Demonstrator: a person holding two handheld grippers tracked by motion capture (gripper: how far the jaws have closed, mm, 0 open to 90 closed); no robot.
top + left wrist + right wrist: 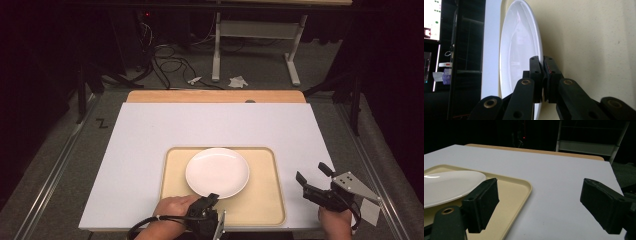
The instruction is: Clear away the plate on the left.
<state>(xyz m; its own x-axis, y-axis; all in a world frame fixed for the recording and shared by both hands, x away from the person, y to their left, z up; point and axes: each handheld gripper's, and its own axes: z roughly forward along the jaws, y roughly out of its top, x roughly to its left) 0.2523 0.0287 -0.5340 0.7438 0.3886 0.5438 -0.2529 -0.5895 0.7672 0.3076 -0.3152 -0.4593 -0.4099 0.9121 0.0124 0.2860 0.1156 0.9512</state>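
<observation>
A round white plate [217, 171] lies on a beige tray [265, 200] near the front of the white table top. My left gripper [213, 197] is at the plate's near rim, turned on its side. In the left gripper view its jaws are shut on the plate's rim [537, 53], with the tray [586, 37] behind. My right gripper [312, 174] hovers right of the tray, wide open and holding nothing. The right gripper view shows the plate [446, 186] and the tray's corner [524, 188] to its left.
The white board [215, 125] covers a wooden table [215, 96] and has bare room behind and beside the tray. Beyond the table are floor cables [167, 62], a white desk frame [255, 45] and crumpled paper [237, 81].
</observation>
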